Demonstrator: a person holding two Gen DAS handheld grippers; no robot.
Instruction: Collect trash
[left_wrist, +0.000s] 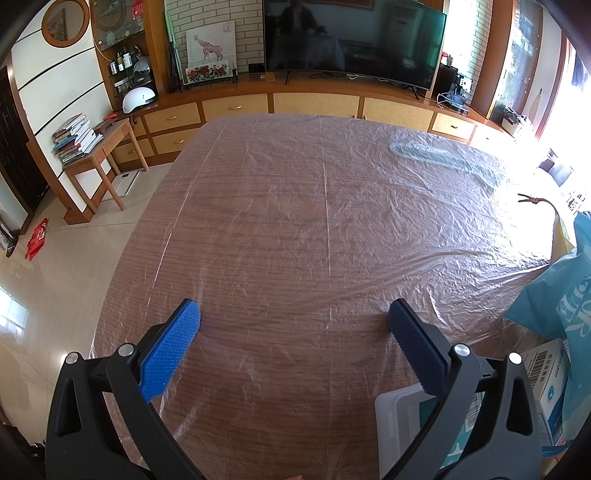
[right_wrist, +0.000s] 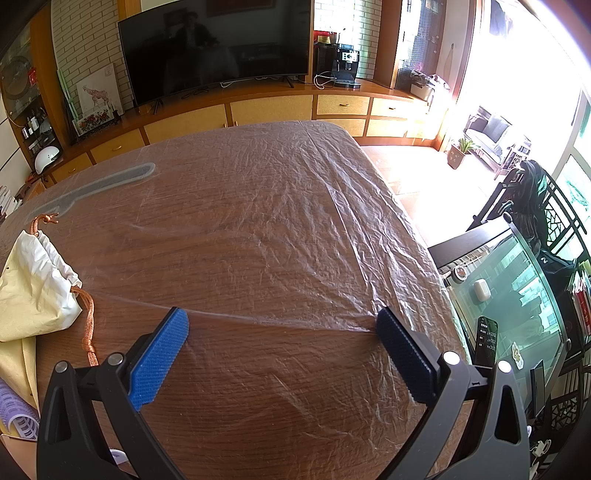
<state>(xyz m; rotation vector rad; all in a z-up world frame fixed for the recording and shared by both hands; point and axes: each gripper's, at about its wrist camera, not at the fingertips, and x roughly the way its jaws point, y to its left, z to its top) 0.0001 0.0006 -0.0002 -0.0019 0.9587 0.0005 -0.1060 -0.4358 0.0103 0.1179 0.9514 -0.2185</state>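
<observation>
The left gripper (left_wrist: 293, 317), black-framed with blue textured pads, is spread wide and holds nothing, its fingertips hovering just above the wooden table (left_wrist: 280, 229) that is covered in a crinkled sheet of clear plastic film (left_wrist: 369, 206). Just under its right finger sits a white plastic box with a teal label (left_wrist: 402, 421), and beside that a white cardboard carton with a barcode and blue print (left_wrist: 550, 384); behind them, at the table's right edge, stands a light blue plastic bag with white lettering (left_wrist: 554, 295). The right gripper (right_wrist: 282, 321), of the same build, is likewise released and empty above the film-covered table. To its left, near the table edge, lies a crumpled pale yellow and white drawstring pouch (right_wrist: 37, 291) with an orange braided cord (right_wrist: 88, 325) trailing toward the left finger, and a purple ribbed hair roller (right_wrist: 18, 417) pokes in at the lower left corner. A grey-blue flat shape (right_wrist: 107, 184) shows under the film farther out. Beyond the table runs a low wooden cabinet (right_wrist: 258, 110) bearing a large dark television (right_wrist: 214, 48), and to the right stands a glass-topped side table (right_wrist: 517, 295) with a black phone (right_wrist: 485, 339) on it.
</observation>
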